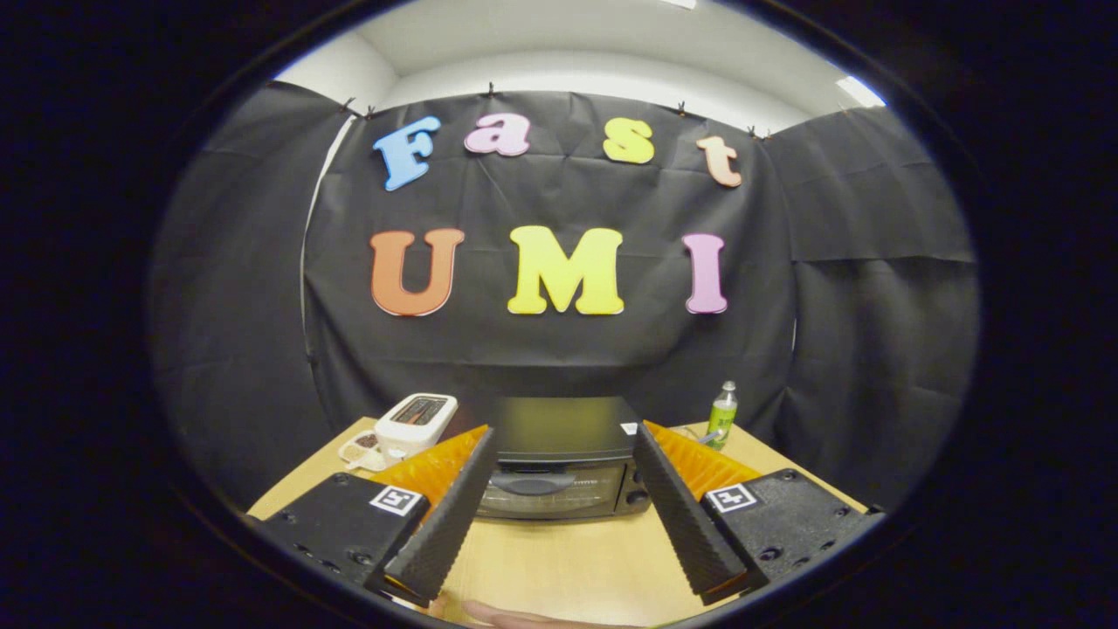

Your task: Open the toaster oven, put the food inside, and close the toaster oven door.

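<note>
While the oven (559,467) door is shut, tool (563,511) sits wide, empty, lined up on it over the surface (568,559).

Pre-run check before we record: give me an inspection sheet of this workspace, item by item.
Surface: light wooden table, bare in front of the oven.
Job's things: black toaster oven beyond the fingers, at the far side of the table, door closed. Food: cannot tell; a small tray with dark pieces lies left of the oven.
Clutter: white pop-up toaster left of the oven; green bottle upright to its right.
Grippers: gripper open, fingers spread wide, touching nothing, the oven showing between them.
Cables: nothing seen.
Surroundings: black cloth wall behind the table; white ceiling above.
</note>
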{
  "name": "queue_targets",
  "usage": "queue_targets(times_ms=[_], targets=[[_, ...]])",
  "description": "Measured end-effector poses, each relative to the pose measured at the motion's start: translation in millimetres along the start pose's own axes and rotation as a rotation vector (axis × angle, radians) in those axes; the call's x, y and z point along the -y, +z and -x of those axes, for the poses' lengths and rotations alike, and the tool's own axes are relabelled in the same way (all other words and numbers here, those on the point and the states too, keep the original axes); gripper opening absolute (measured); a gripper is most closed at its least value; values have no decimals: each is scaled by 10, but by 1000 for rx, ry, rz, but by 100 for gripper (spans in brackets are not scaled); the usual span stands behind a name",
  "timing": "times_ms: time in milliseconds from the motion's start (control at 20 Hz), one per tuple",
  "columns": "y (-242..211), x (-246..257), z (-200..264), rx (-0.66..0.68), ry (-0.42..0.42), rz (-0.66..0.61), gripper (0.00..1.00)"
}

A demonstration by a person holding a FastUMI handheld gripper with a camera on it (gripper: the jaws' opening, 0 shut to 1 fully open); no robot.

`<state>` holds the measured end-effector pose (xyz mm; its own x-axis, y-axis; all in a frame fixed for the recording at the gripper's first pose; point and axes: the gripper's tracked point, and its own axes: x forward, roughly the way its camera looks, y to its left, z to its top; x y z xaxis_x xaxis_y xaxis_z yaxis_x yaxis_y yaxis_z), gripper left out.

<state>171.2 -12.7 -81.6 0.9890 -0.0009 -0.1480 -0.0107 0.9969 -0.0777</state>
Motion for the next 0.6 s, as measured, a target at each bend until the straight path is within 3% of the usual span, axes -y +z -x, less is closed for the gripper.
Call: queue_targets(times_ms=[200, 500, 600], targets=[[-165, 3, -623, -51, -3, 3, 100], [-375, -350, -1240, -70, 95, 19, 100], [-453, -330, -1394, -87, 60, 55, 100]])
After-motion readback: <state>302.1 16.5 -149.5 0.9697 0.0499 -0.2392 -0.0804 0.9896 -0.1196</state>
